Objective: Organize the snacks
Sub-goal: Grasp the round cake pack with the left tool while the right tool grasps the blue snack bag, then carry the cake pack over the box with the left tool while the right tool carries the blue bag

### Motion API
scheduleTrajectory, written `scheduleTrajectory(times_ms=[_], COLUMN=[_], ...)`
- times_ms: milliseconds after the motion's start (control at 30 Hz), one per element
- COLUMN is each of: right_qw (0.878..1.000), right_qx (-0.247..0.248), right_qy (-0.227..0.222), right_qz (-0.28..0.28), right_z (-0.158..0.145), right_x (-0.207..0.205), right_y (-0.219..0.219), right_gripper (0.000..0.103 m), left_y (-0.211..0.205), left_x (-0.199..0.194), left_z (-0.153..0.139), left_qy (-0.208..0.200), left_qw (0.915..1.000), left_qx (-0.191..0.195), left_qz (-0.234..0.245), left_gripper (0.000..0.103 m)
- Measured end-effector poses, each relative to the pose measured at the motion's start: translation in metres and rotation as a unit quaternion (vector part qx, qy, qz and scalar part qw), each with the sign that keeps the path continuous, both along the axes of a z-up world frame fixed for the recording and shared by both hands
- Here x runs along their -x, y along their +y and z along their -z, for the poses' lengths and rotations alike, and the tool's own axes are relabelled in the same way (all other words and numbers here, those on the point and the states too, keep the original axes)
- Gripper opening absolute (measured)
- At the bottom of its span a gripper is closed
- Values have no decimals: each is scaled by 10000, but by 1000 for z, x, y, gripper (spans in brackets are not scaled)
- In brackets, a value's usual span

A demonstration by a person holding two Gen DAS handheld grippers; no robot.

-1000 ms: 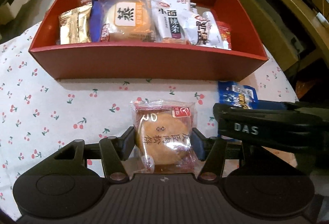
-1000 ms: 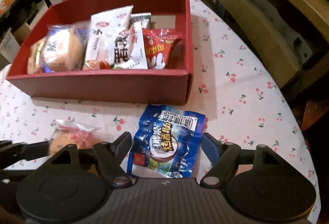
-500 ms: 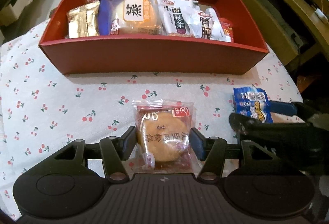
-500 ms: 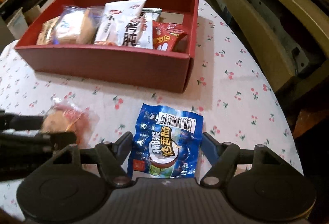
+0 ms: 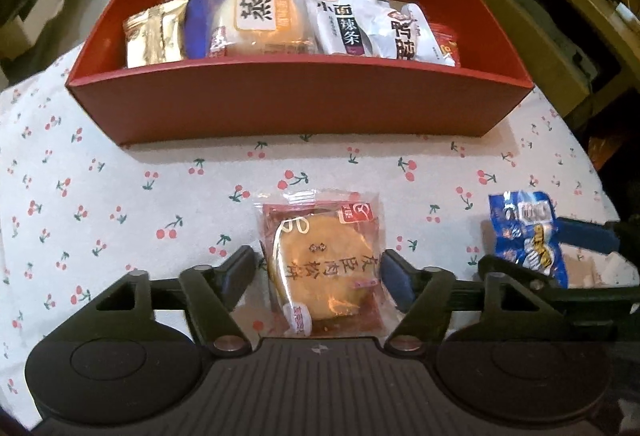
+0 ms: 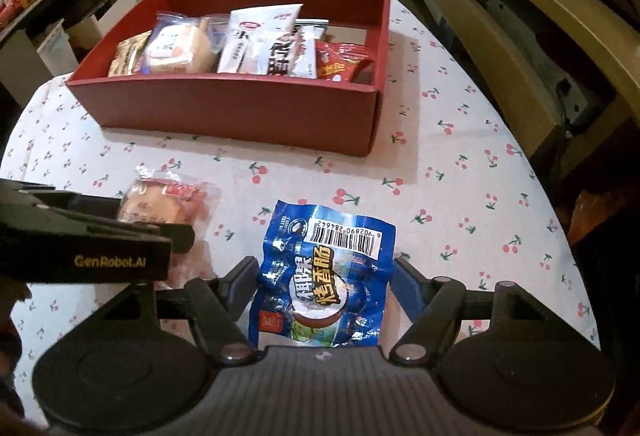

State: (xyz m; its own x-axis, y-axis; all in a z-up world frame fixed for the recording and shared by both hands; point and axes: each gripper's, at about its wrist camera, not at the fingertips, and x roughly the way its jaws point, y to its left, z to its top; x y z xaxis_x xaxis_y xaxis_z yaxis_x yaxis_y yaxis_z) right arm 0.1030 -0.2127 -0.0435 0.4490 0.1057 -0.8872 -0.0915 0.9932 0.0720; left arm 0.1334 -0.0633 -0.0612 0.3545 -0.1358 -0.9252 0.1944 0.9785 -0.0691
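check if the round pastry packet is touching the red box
Apart: in the left wrist view, bare cherry-print cloth separates the pastry packet from the red box.

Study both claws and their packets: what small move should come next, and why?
Probably carry both packets forward over the red box and release. The left claw looks shut on the pastry packet, the right claw on the blue sausage packet, and the other snacks already sit inside the box.
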Motion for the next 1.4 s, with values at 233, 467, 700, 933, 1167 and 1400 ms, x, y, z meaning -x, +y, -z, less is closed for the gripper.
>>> scheduleTrajectory(times_ms=[233, 467, 700, 933, 1167, 1400], right_qw=[9999, 9992, 9976, 9963, 9949, 9922], right_qx=[-37, 66, 30, -45, -104, -102], right_qy=[-63, -325, -617, -819, -983, -1237], right_qz=[-94, -225, -299, -269, -199, -141], right_z=[-3, -14, -31, -42, -52, -64], right_x=[-2, 2, 1, -3, -7, -10], right_y=[0, 10, 22, 27, 28, 26], right_gripper=[86, 86, 86, 85, 85, 85], left_y=[-3, 3, 15, 19, 22, 21], left_x=[10, 23, 24, 18, 16, 12], left_z=[-3, -16, -38, -53, -64, -76], left_qy=[-87, -207, -567, -828, -1022, -1248], left_qw=[9997, 9994, 9978, 9959, 9940, 9915], left_qx=[-207, -268, -323, -326, -302, -272], left_qz=[47, 70, -83, -188, -241, -268], left_gripper=[64, 64, 64, 64, 64, 64])
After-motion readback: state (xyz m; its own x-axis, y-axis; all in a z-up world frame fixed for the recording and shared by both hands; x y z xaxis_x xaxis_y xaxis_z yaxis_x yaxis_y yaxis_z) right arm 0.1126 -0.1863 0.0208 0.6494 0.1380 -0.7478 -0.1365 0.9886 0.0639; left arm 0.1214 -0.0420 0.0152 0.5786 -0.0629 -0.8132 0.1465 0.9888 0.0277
